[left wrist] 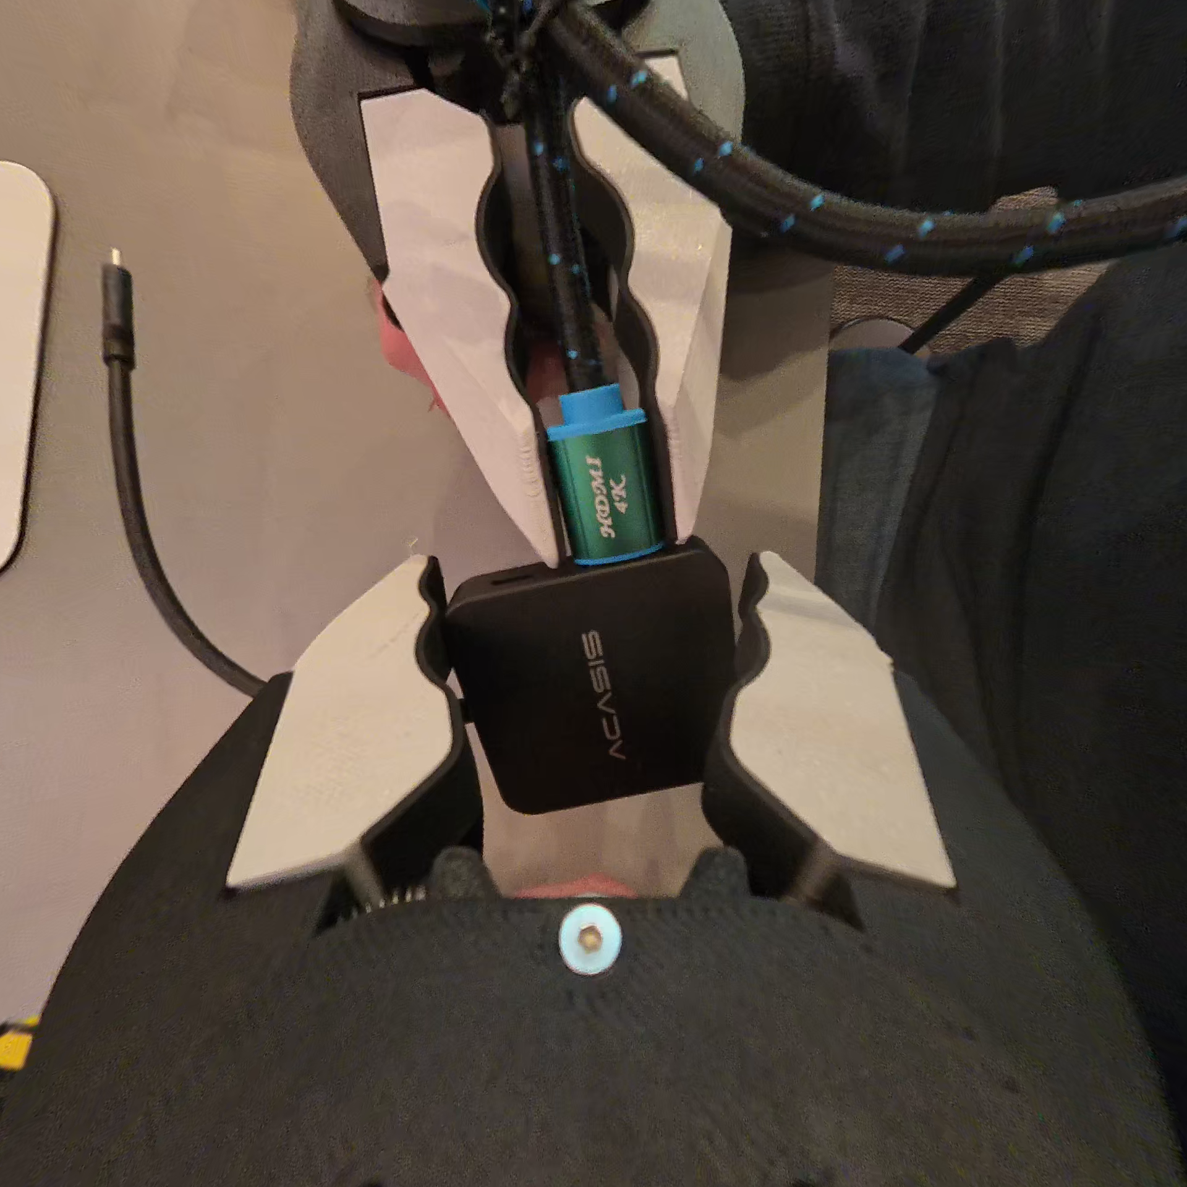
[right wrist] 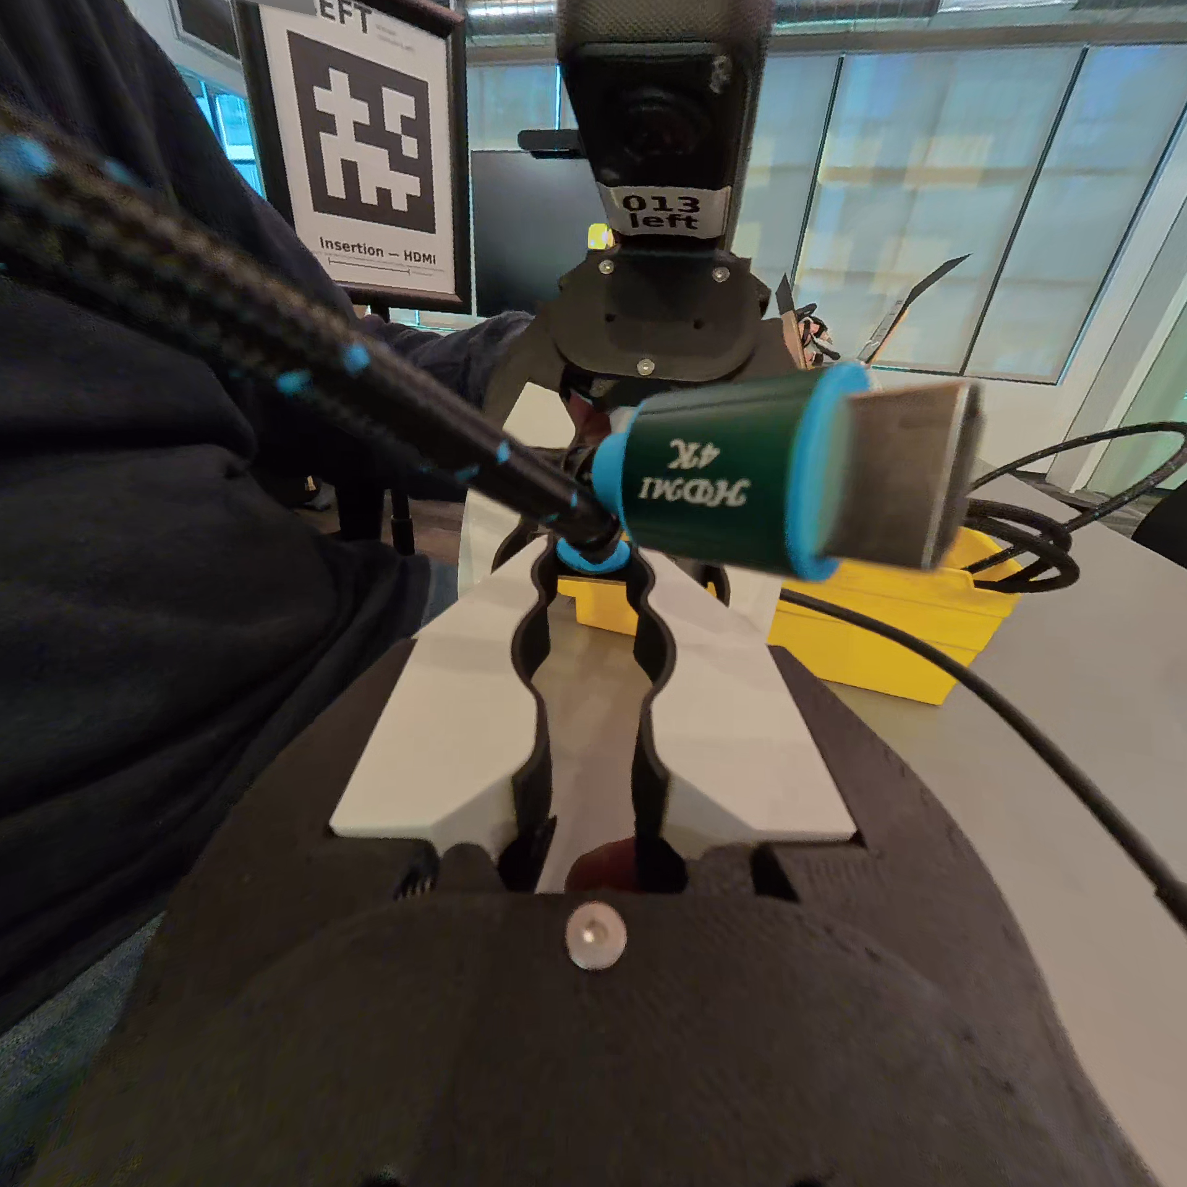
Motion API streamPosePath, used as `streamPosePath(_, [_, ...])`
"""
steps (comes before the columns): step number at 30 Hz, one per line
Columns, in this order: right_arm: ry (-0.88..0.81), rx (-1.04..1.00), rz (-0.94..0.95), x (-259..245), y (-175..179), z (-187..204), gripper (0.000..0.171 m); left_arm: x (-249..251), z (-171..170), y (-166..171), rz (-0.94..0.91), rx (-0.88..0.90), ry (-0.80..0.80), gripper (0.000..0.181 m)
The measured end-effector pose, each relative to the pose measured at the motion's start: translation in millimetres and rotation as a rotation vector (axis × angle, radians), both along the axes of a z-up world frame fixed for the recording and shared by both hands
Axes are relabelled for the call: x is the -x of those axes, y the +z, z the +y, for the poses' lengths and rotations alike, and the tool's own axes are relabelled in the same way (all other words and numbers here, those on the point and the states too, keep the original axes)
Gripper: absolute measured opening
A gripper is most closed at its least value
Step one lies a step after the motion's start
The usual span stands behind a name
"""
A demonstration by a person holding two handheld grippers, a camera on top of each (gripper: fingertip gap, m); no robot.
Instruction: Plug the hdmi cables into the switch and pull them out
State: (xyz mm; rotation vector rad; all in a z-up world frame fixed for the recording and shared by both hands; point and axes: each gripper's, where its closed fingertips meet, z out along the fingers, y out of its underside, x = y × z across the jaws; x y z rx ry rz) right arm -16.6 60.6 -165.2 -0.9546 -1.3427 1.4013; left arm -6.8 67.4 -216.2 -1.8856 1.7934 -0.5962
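A black square switch [left wrist: 591,681] sits between the fingers of my left gripper [left wrist: 594,571], which is shut on its two sides. My right gripper [left wrist: 616,546] comes in from the far side, shut on a green HDMI plug [left wrist: 604,494] with blue collars; the plug's tip is in the switch's far edge port. In the right wrist view my right gripper [right wrist: 591,552] is closed at the tips around the plug's blue collar [right wrist: 591,560]. A second green HDMI plug [right wrist: 738,488] with a bare metal tip hangs loose close to the camera on a black braided cable [right wrist: 257,321].
A black cable [left wrist: 122,417] runs from the switch's left side across the grey table [left wrist: 257,321]. A white pad [left wrist: 19,360] lies at the left edge. A yellow bin [right wrist: 886,629] with coiled black cables [right wrist: 1028,533] stands behind. A person's dark sleeve [right wrist: 128,514] fills the left. The grippers' ends are close to 4 centimetres from one another.
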Motion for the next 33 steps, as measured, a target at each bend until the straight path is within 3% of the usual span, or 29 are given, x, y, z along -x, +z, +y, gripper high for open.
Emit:
streamPosePath(17, [-0.031,0.069,0.134,-1,18,-1,0.017,-6,-1,17,-0.13,0.021,0.023,0.087])
streamPosePath(26, [-0.012,0.02,0.067,2,9,-6,0.018,5,-3,9,-0.023,-0.059,-0.008,0.086])
streamPosePath(29, [-0.072,0.093,0.215,-39,36,20,0.018,41,13,-7,0.151,-0.134,0.047,0.086])
streamPosePath(31, [-0.176,0.073,0.206,-64,37,42,0.018,40,10,14,0.044,-0.074,0.079,0.086])
streamPosePath(33, [-0.203,0.1,0.214,-69,37,51,0.018,39,13,26,0.086,-0.155,0.064,0.086])
